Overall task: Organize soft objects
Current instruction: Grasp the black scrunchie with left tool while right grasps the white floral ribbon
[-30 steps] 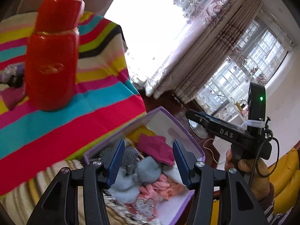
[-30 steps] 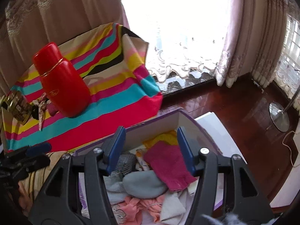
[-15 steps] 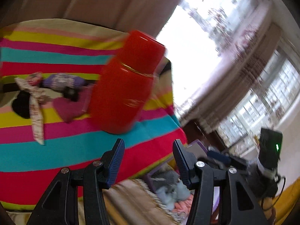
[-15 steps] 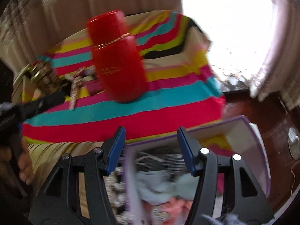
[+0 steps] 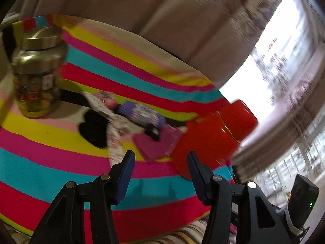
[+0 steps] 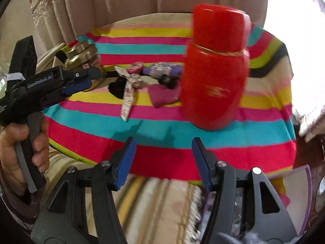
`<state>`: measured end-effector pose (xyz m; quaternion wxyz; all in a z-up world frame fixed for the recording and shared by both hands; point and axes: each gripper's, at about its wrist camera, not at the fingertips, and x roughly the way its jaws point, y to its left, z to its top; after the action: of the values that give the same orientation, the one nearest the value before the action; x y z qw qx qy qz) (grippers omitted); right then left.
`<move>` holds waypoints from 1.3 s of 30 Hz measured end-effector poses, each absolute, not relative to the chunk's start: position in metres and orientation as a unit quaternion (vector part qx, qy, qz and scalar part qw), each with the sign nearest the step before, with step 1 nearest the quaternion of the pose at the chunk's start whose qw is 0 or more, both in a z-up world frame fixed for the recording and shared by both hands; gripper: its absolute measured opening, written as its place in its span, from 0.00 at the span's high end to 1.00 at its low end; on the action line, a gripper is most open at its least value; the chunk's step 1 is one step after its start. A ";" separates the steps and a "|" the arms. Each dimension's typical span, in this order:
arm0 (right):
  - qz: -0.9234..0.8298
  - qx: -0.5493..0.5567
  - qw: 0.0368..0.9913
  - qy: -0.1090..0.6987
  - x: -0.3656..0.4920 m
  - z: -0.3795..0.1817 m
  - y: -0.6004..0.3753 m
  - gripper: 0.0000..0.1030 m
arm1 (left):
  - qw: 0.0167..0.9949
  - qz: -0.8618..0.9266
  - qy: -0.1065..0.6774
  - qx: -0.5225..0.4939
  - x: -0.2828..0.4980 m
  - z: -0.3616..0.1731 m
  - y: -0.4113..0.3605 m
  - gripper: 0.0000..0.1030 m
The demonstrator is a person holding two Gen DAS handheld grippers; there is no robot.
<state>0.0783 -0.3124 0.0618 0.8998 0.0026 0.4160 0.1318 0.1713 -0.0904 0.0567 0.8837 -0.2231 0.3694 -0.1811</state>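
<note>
Reaching toward the small heap of soft things beside the red flask (image 5: 211,140) seems to be the step in hand; nothing is picked up yet.

From the left wrist, the left tool (image 5: 160,158) stands about half open with nothing between its jaws. It points at the magenta cloth (image 5: 154,144), which touches the flask's left side. Further left of the flask lie a purple patterned piece (image 5: 142,114), a floral ribbon (image 5: 113,138) and a black piece (image 5: 95,130), all on the striped counter (image 5: 50,174). Well left of the flask stands a gold-lidded jar (image 5: 36,75).

From the right wrist, the right tool (image 6: 163,150) is also about half open and empty, in front of the flask. Only this view shows the person's hand (image 6: 18,148) holding the left tool, and a corner of the purple box (image 6: 302,185) below the flask to the right, probably where the soft things should go.

Next, I think, one tool must come down over the magenta cloth and close without pushing the flask.
</note>
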 end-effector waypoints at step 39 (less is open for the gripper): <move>0.212 0.045 0.865 0.452 0.300 -0.016 -0.191 0.31 | 0.872 -0.127 0.430 -0.197 0.286 -0.052 -0.044 0.44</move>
<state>0.2997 -0.1913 -0.0156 0.8651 0.0453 0.4524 0.2117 0.2861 -0.0444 -0.0518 0.8720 -0.1968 0.4299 -0.1266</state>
